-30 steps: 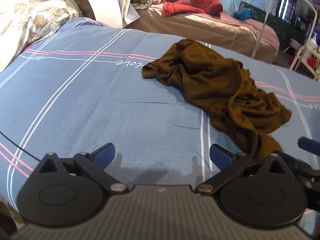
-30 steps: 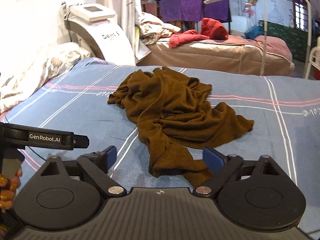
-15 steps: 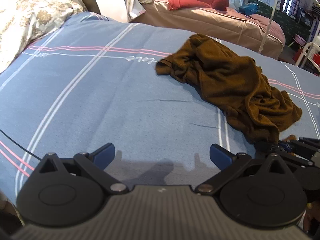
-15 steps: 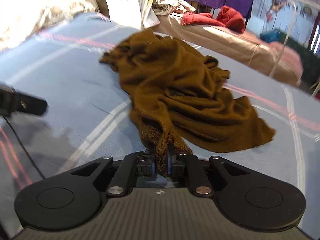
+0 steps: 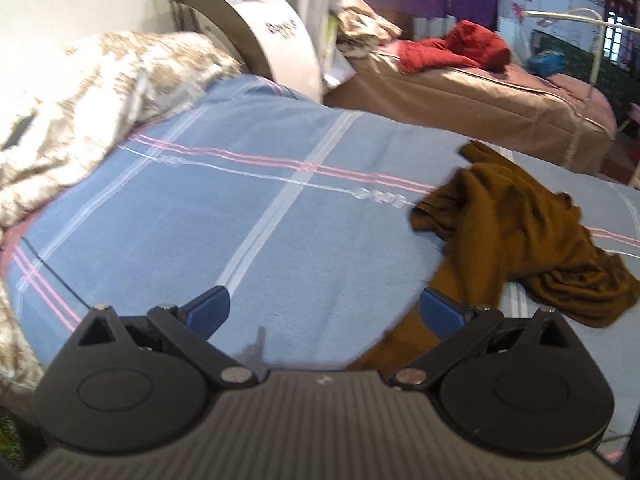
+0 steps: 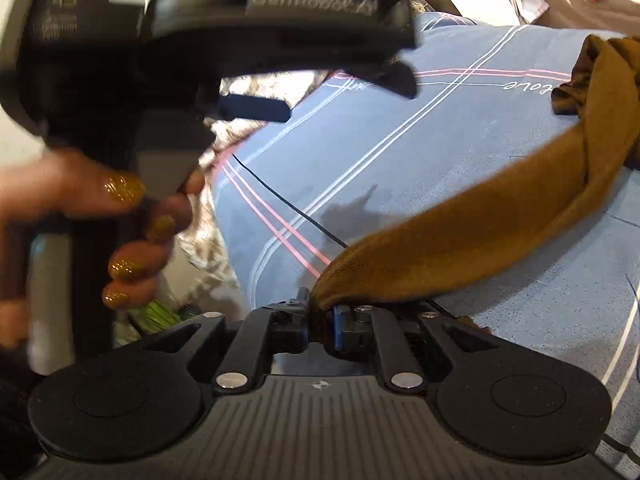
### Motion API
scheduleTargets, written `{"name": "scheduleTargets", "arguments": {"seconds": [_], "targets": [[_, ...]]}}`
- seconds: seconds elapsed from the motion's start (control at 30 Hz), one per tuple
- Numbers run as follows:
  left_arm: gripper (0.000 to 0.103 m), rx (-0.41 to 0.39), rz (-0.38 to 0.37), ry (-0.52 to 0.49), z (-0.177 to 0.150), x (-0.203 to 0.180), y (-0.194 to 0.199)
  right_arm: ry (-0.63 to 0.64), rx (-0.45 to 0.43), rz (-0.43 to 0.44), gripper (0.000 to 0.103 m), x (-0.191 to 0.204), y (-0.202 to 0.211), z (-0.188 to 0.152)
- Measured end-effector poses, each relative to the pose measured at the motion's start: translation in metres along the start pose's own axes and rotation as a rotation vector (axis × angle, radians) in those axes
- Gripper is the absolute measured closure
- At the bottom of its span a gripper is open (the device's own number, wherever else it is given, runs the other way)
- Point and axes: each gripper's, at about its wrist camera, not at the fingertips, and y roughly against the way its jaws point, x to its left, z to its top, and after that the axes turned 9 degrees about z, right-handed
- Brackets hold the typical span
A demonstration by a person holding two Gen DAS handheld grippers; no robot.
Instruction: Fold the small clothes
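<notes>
Blue bedsheet [image 5: 248, 216] — right fingers [image 6: 338, 326] pinch brown garment [image 6: 460, 240]; left fingers [image 5: 208, 308] spread, empty.

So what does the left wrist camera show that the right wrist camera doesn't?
Only the left wrist view shows the open left gripper over bare blue bedsheet, and the red clothes on the far bed.

Only the right wrist view shows the right gripper shut on a stretched end of the brown garment, and the hand holding the other tool.

Both show that garment, the sheet and the white machine.
</notes>
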Motion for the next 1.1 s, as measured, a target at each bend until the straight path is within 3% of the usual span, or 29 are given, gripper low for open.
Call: {"name": "scheduleTargets", "arguments": {"seconds": [0.07, 0.17, 0.37, 0.47, 0.53, 0.6, 0.67, 0.7, 0.77, 0.83, 0.9, 0.97, 1.03, 1.1], "targets": [[0.000, 0.034, -0.051, -0.021, -0.009, -0.009, -0.008, -0.025, -0.006, -0.104, 0.037, -0.010, 0.005, -0.001], [0.000, 0.093, -0.080, -0.075, -0.028, -0.033, -0.027, -0.100, -0.101, -0.228, 0.019, -0.034, 0.043, -0.001], [0.000, 0.182, -0.027, -0.252, -0.062, -0.085, -0.059, -0.228, -0.345, -0.592, 0.003, -0.092, 0.144, -0.006], [0.000, 0.150, 0.009, -0.333, -0.076, -0.107, -0.066, -0.312, -0.415, -0.766, 0.001, -0.119, 0.173, -0.015], [0.001, 0.090, 0.033, -0.328, -0.079, -0.114, -0.068, -0.394, -0.453, -0.785, 0.001, -0.135, 0.189, -0.023], [0.011, 0.068, 0.048, -0.312, -0.076, -0.115, -0.073, -0.456, -0.473, -0.746, 0.003, -0.147, 0.189, -0.027], [0.044, 0.065, 0.045, -0.276, -0.064, -0.112, -0.082, -0.490, -0.493, -0.697, 0.004, -0.149, 0.179, -0.029], [0.053, 0.078, 0.039, -0.253, -0.055, -0.109, -0.087, -0.505, -0.506, -0.674, 0.004, -0.152, 0.175, -0.030], [0.085, 0.081, 0.041, -0.225, -0.037, -0.102, -0.099, -0.521, -0.527, -0.644, 0.005, -0.157, 0.166, -0.029], [0.087, 0.074, 0.076, -0.219, -0.020, -0.096, -0.115, -0.533, -0.540, -0.613, 0.010, -0.154, 0.171, -0.027], [0.088, 0.065, 0.099, -0.203, -0.002, -0.088, -0.132, -0.566, -0.550, -0.564, 0.025, -0.157, 0.166, -0.022], [0.089, 0.048, 0.149, -0.189, 0.018, -0.080, -0.148, -0.585, -0.547, -0.546, 0.060, -0.161, 0.160, -0.018], [0.089, 0.007, 0.199, -0.162, 0.037, -0.071, -0.157, -0.601, -0.530, -0.574, 0.077, -0.166, 0.156, -0.011], [0.089, -0.010, 0.235, -0.141, 0.055, -0.062, -0.164, -0.609, -0.527, -0.561, 0.087, -0.164, 0.159, -0.010]]}}
